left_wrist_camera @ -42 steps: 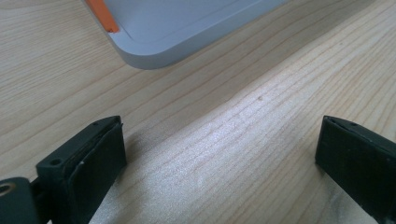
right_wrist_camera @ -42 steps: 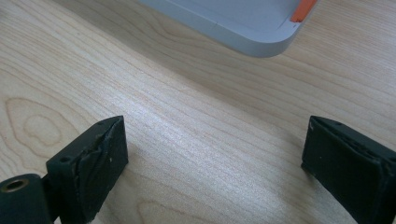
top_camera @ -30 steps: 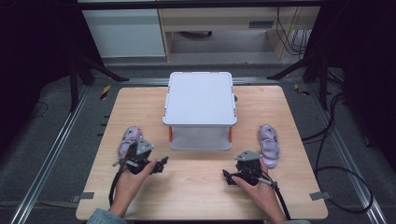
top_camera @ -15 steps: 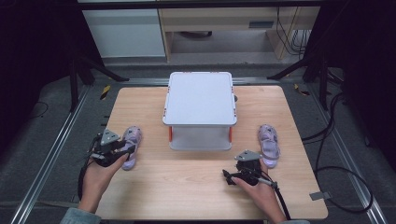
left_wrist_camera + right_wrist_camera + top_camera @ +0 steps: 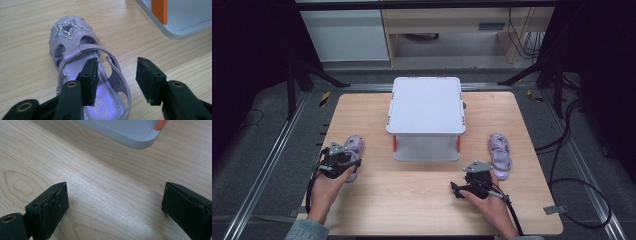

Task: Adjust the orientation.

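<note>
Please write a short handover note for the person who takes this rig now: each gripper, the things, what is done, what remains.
Left gripper: jaws just narrowed, part open astride the side strap of the left purple sandal, not pressing it.
Right gripper: open over bare table.
Right purple sandal lies right of the lidded white box.
Done: left sandal reached.
Left: grip it; likely both sandals go to the box.

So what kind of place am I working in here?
Likely a lab recording rig, not a home: a bare wooden table on metal rails, dark tripod legs around it, and loose cables on the floor.
</note>
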Available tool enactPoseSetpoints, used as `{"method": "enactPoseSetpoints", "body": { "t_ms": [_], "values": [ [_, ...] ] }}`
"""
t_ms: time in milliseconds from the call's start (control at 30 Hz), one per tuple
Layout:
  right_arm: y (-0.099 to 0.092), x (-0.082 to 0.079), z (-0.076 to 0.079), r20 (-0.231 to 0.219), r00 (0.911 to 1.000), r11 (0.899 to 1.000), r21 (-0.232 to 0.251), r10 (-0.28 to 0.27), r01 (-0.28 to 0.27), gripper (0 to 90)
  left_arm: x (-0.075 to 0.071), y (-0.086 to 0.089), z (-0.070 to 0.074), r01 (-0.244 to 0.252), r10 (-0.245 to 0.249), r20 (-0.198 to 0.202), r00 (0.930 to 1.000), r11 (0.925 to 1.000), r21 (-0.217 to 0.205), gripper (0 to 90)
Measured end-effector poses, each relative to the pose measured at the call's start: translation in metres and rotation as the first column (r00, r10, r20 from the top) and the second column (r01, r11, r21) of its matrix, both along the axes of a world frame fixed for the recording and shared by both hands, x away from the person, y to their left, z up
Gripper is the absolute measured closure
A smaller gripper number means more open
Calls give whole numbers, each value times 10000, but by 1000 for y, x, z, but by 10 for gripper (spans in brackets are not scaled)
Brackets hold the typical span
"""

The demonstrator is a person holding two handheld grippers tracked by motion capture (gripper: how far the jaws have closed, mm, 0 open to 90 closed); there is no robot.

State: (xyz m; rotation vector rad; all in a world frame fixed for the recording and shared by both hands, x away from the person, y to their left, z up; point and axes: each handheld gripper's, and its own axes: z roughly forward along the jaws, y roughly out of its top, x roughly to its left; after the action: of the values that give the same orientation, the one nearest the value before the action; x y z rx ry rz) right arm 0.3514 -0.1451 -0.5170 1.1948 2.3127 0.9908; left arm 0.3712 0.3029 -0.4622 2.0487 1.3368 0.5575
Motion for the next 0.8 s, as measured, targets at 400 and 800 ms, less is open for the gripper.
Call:
{"method": "enactPoseSetpoints", "body": {
  "t_ms": [400, 800],
  "values": [
    [0, 0, 0, 8, 10000, 10000, 5, -1, 1, 72, 5, -3, -7, 170, -168, -168, 9997, 9997, 149, 637],
    [0, 0, 0, 7, 10000, 10000, 8, 1, -1, 72, 0, 7, 0, -59, 60, 169, 9998, 10000, -52, 827]
  ]
}}
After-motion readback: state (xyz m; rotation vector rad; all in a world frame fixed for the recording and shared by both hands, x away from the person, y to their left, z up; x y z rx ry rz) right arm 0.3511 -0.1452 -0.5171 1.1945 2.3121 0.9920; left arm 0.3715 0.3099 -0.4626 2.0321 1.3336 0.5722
